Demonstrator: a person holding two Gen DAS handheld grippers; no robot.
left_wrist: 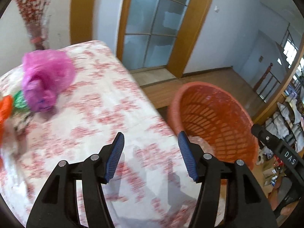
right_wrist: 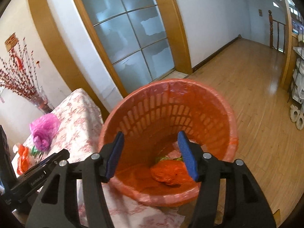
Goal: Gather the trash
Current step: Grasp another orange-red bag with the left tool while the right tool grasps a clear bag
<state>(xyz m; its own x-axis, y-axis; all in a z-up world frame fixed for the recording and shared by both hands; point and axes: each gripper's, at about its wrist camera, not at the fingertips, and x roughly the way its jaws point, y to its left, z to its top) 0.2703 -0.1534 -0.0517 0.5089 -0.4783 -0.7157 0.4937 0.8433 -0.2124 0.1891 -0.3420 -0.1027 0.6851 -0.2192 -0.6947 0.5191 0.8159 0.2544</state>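
the surface (left_wrist: pixel 91 114) under its red-flowered cloth holds the uncollected trash at its far left, with the orange basket (right_wrist: pixel 171 117) just beside its edge already holding an orange wad (right_wrist: pixel 167 172). the pink bag (left_wrist: pixel 45 79) is the nearest piece, so i'd swing the left gripper (left_wrist: pixel 151 155), jaws open and empty, over its bunched knot before closing. the right gripper (right_wrist: pixel 151 155), jaws open and empty above the basket, should keep clear.

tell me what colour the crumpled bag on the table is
Pink-purple: the crumpled bag on the table shows best in the left wrist view.
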